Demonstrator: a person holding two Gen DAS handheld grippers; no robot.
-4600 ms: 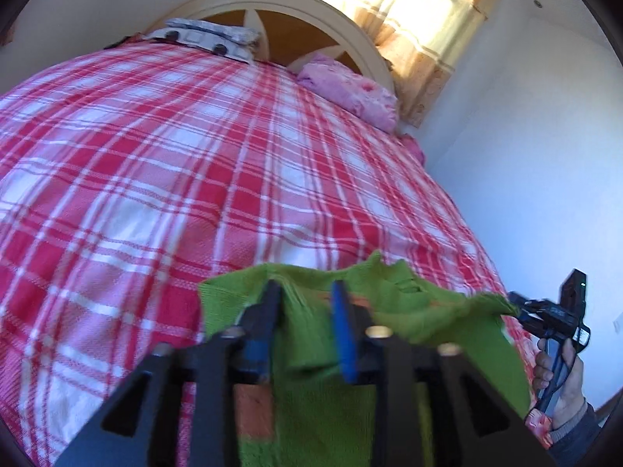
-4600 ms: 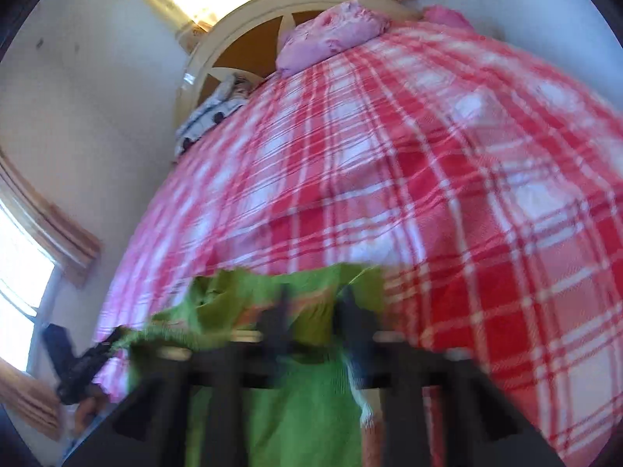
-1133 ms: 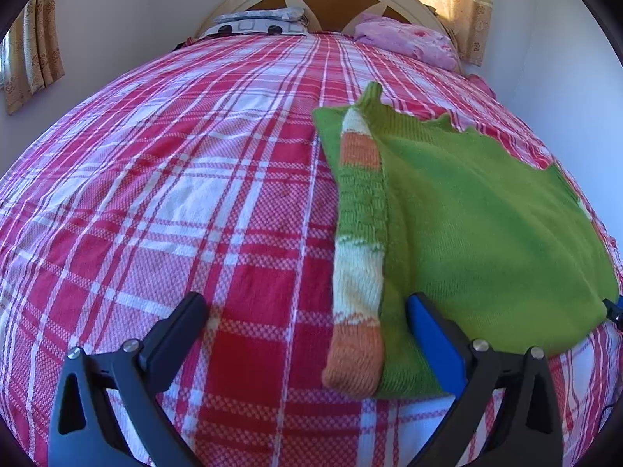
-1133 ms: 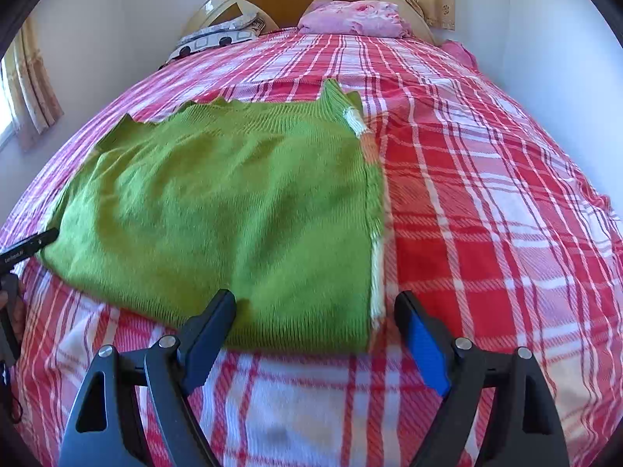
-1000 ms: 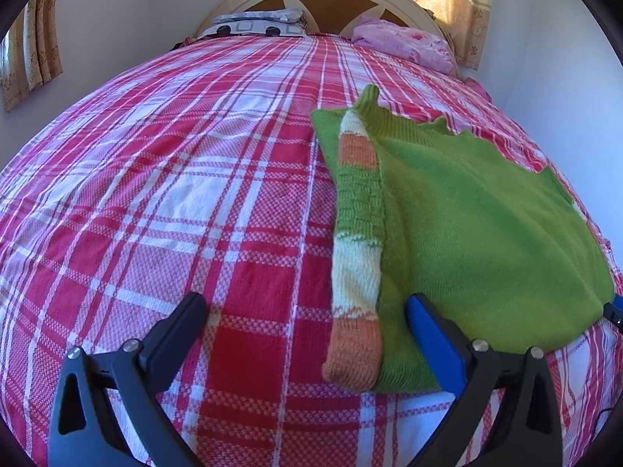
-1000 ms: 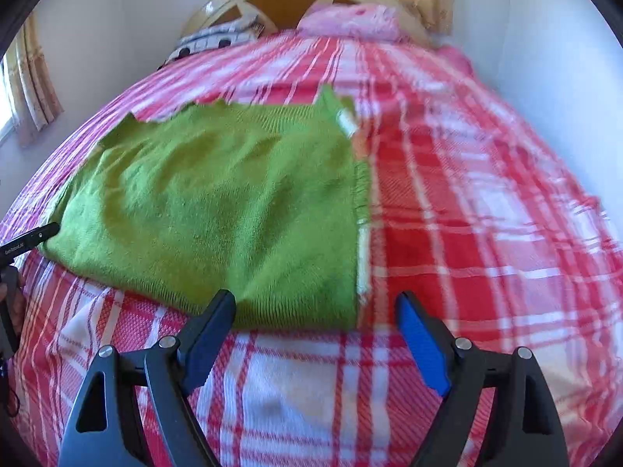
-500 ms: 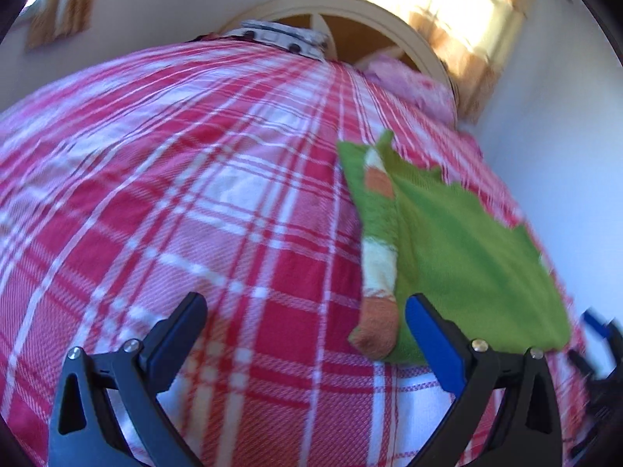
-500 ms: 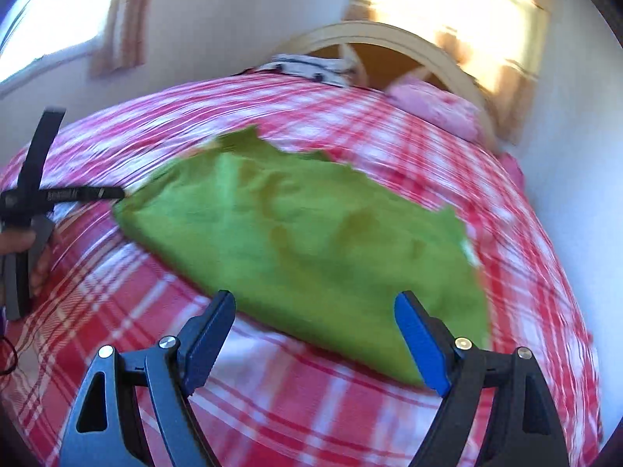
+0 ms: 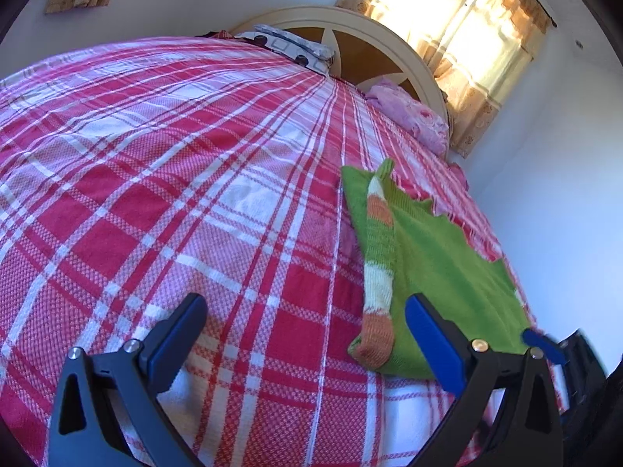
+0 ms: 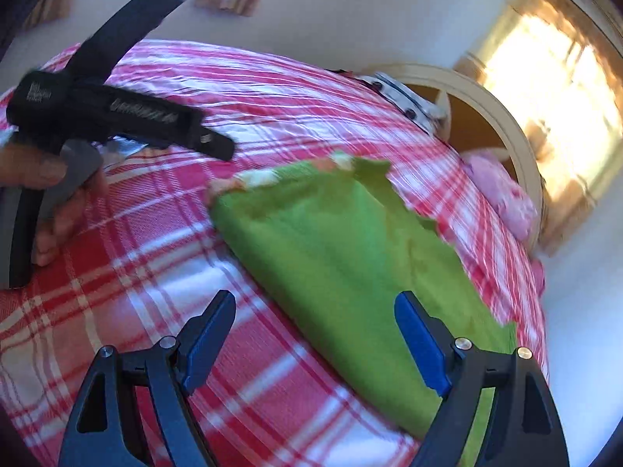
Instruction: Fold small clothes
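Observation:
A small green knitted sweater [image 9: 447, 268] lies flat on the red plaid bedspread [image 9: 194, 194], with a striped orange, white and green sleeve [image 9: 377, 268] folded along its left edge. My left gripper [image 9: 307, 327] is open and empty, above the bedspread just left of the sleeve cuff. My right gripper [image 10: 315, 327] is open and empty over the sweater's [image 10: 342, 257] near edge. The left gripper [image 10: 117, 116] with the hand holding it shows at upper left in the right wrist view. The right gripper's blue tip [image 9: 545, 344] shows at the sweater's right corner.
A cream headboard [image 9: 389, 39] stands at the far end of the bed, with a patterned pillow [image 9: 292, 44] and a pink pillow [image 9: 409, 113]. A sunlit curtained window [image 9: 467, 39] is beyond. A white wall [image 9: 564, 194] runs close along the bed's right side.
Both grippers, shut on the sweater 4.6 s ago, have let go and opened. In the last second the left swung left and the right swung toward the sweater's right side; the sweater stayed flat.

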